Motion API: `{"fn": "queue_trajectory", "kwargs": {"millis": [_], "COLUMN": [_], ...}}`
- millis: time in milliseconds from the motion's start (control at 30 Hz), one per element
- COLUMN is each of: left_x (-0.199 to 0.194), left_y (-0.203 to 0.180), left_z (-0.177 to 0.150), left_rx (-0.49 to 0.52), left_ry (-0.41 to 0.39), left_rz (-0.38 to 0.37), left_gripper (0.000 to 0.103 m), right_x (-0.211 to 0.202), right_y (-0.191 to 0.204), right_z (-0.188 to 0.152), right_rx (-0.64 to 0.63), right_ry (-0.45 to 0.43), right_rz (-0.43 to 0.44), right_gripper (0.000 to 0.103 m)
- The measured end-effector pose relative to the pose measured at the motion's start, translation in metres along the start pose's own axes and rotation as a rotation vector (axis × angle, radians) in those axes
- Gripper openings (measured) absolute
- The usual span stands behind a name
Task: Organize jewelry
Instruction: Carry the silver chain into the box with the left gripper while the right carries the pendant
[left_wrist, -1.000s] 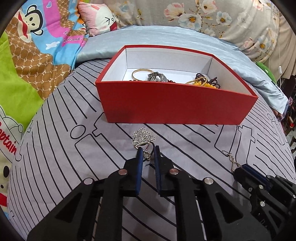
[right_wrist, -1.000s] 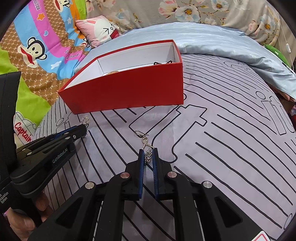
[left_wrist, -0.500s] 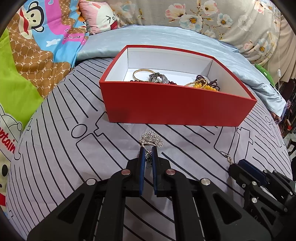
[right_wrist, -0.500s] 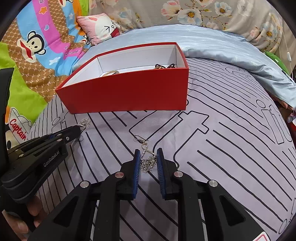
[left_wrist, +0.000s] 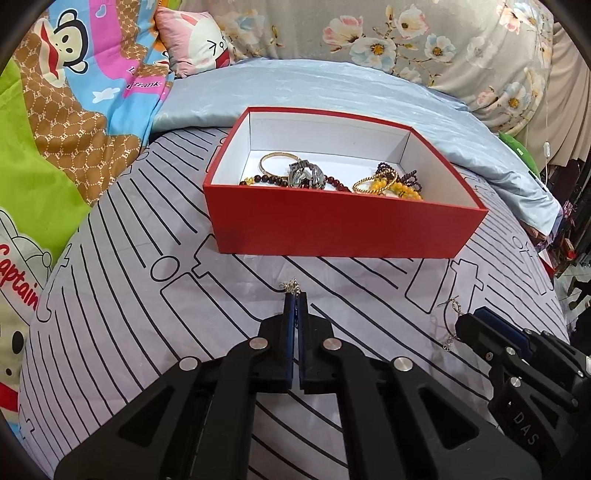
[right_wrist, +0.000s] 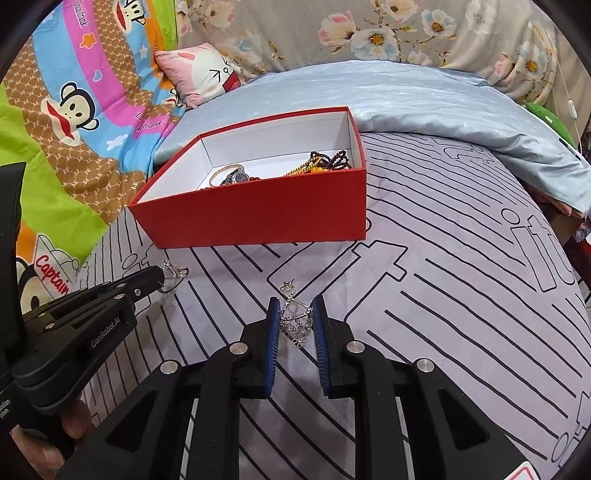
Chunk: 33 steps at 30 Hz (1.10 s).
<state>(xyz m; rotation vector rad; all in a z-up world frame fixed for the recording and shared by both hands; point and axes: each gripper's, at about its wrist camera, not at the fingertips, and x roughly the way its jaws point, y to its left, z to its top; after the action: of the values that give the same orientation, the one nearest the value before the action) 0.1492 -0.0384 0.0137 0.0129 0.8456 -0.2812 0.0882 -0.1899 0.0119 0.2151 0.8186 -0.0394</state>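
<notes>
The left gripper (left_wrist: 295, 295) pinches a silver filigree earring (right_wrist: 173, 275); the right gripper (right_wrist: 295, 314), half open, straddles another silver drop earring (right_wrist: 295, 317) near the red cardboard box (left_wrist: 332, 229).

L tongs (left_wrist: 295, 295) pinched closed; R tongs (right_wrist: 294, 306) spread.

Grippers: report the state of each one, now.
Left gripper: shut on the silver flower earring.
Right gripper: open, jaws either side of the silver chain earring on the bedsheet, not clamped.
</notes>
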Motion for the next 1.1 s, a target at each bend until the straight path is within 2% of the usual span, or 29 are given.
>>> {"fn": "queue_trajectory", "kwargs": {"millis": [300, 400, 533, 800, 833, 933, 1100], "left_x": [-0.015, -0.011, -0.003, 0.000, 0.000, -0.001, 0.006], "left_y": [0.015, 0.016, 0.013, 0.022, 0.023, 0.022, 0.011], "left_z": [-0.002, -0.003, -0.007, -0.015, -0.017, -0.022, -0.021], "left_rx": [-0.023, -0.027, -0.031, -0.058, -0.056, -0.052, -0.025], "left_ry": [-0.012, 0.008, 0.029, 0.046, 0.046, 0.039, 0.052], "left_rz": [-0.006, -0.035, -0.047, -0.052, -0.047, -0.046, -0.055], "left_gripper": [0.001, 0.001, 0.012, 0.012, 0.015, 0.036, 0.038], "right_x": [-0.007, -0.006, -0.004, 0.001, 0.001, 0.003, 0.004], "right_y": [-0.001, -0.002, -0.004, -0.006, -0.006, -0.007, -0.006], "right_z": [-0.003, -0.003, -0.004, -0.006, -0.007, -0.008, -0.008], "right_rx": [0.001, 0.004, 0.014, 0.020, 0.020, 0.025, 0.023], "right_ry": [-0.005, 0.002, 0.009, 0.019, 0.020, 0.025, 0.029], "right_rz": [0.007, 0.008, 0.015, 0.018, 0.018, 0.022, 0.022], "right_gripper": [0.017, 0.017, 0.017, 0.017, 0.017, 0.017, 0.017]}}
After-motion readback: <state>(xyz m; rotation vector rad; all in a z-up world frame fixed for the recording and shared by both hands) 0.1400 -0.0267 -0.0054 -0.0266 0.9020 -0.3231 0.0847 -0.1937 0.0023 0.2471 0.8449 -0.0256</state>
